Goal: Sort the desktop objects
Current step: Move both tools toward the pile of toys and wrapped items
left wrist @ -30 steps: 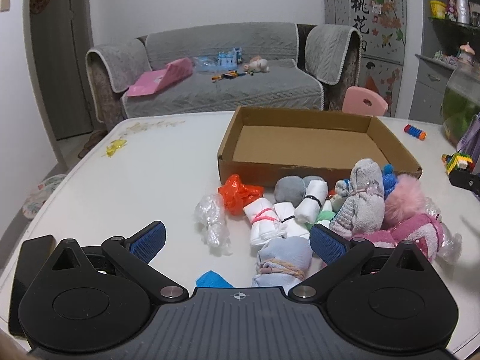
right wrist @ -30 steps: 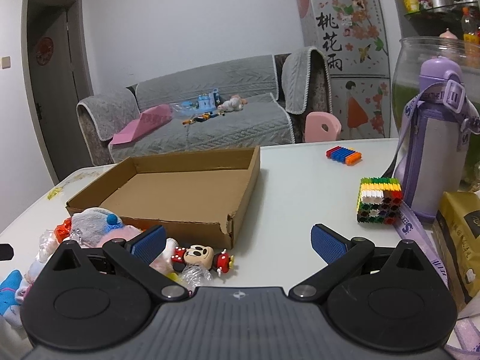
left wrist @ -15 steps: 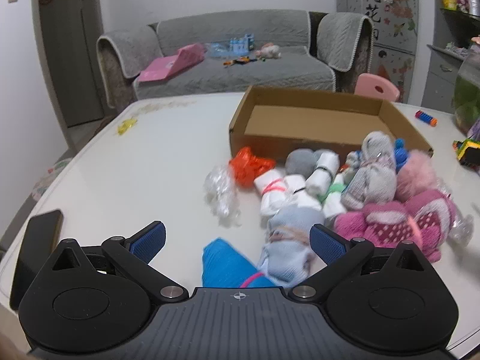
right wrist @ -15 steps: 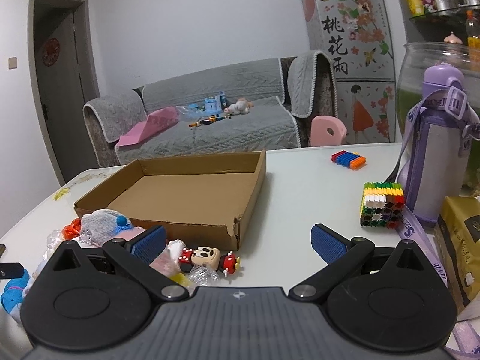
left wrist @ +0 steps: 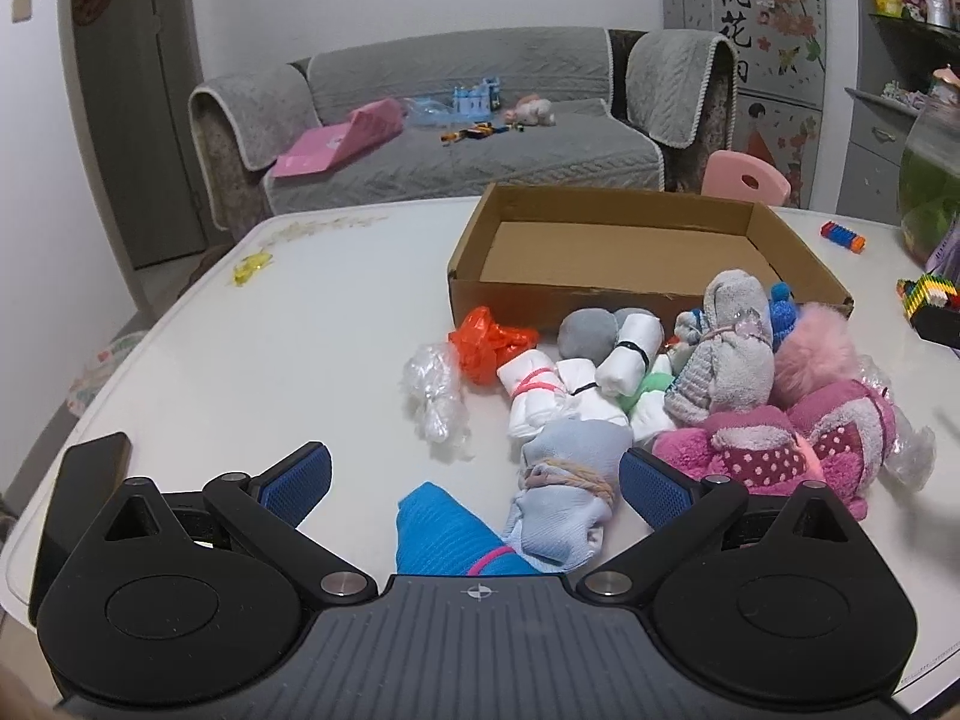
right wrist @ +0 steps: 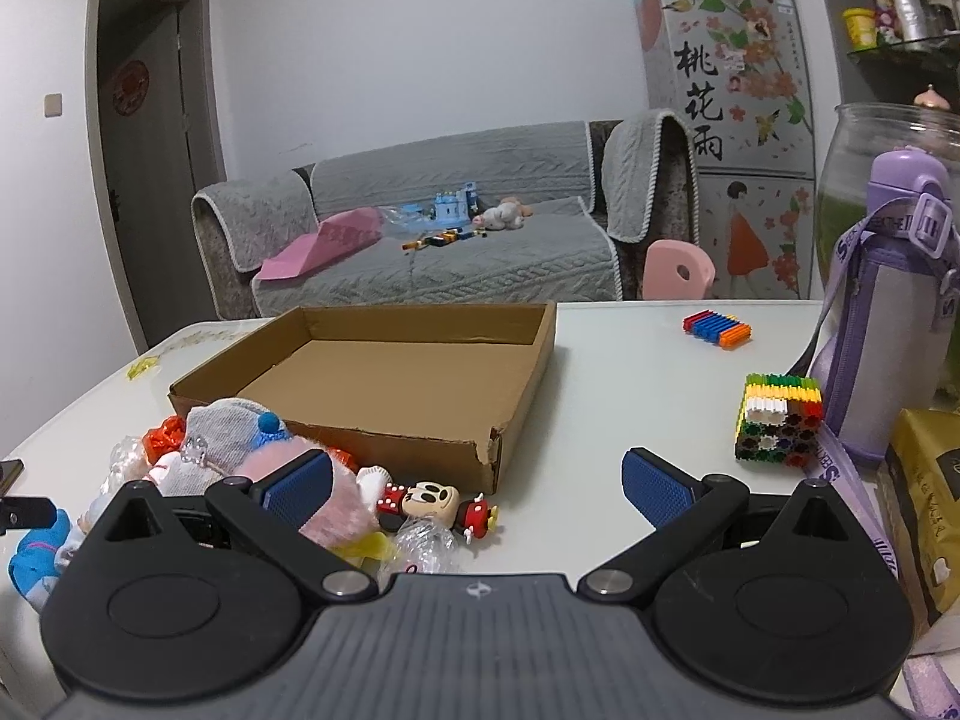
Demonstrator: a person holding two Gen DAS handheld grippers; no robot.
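**A:** Left wrist view: left gripper (left wrist: 474,483) hovers low over the table (left wrist: 288,348), jaws spread wide, nothing between the pads. Pale blue bundle (left wrist: 564,492) tied with tan string sits just ahead at 12 o'clock, nearly inside the gap. Bright blue roll (left wrist: 447,540) lies under the gripper's nose at 6 o'clock.

**B:** Where is the rest of the sorting pile?

**A:** Heaped at 1 o'clock against the near wall of the cardboard box (left wrist: 798,258): white rolls (left wrist: 540,390), orange bag (left wrist: 489,345), grey sock bundle (left wrist: 720,360), pink plush (left wrist: 798,438). Box floor is bare. My read: the pile is kept beside the box so each lift is short, and the jaws are opened wide to straddle a soft bundle.

**B:** Right side?

**A:** Right gripper (right wrist: 477,483) is also parted wide and holding nothing, aimed at the box's near corner. Mickey figure (right wrist: 435,504) lies at 11 o'clock of its gap, just beside the box wall. Block cube (right wrist: 777,420) and purple bottle (right wrist: 888,324) stand at 2 o'clock, well apart from the pile.

**B:** Change from a second back?

**A:** Left gripper has pulled back and risen a little; the blue roll, then barely showing, is now mostly in view. Right view has hardly shifted. Jaws on both unchanged. Sorting, by my judgement, has not begun.
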